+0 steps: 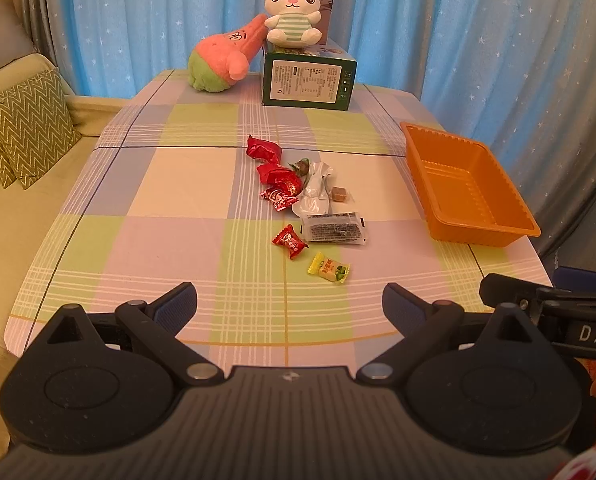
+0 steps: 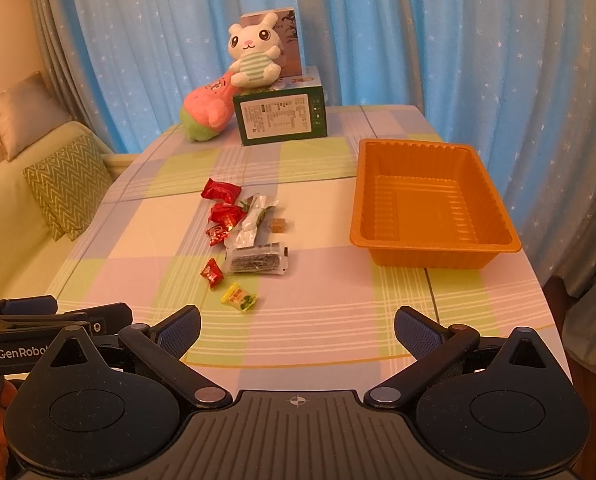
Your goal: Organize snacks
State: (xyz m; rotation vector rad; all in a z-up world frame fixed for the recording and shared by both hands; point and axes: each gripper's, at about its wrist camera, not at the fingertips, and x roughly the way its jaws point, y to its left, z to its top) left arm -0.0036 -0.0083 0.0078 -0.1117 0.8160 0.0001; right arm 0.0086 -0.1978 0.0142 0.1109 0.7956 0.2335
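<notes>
Several wrapped snacks lie in a loose pile mid-table: red packets (image 1: 264,149) (image 2: 220,191), a silver wrapper (image 1: 316,184) (image 2: 254,216), a clear pack of dark seaweed (image 1: 334,229) (image 2: 258,261), a small brown cube (image 1: 339,194), a red candy (image 1: 290,241) (image 2: 211,273) and a yellow candy (image 1: 329,268) (image 2: 239,298). An empty orange tray (image 1: 498,226) (image 2: 498,246) stands to their right. My left gripper (image 1: 290,304) hovers open above the near table edge, short of the yellow candy. My right gripper (image 2: 297,328) is open too, nothing between its fingers.
At the table's far end a green box (image 1: 308,82) (image 2: 280,116) carries a white bunny plush (image 1: 294,10) (image 2: 254,56), with a pink plush (image 1: 224,60) (image 2: 206,108) leaning beside it. A sofa with a zigzag cushion (image 1: 26,120) (image 2: 68,184) sits left. Blue curtains hang behind.
</notes>
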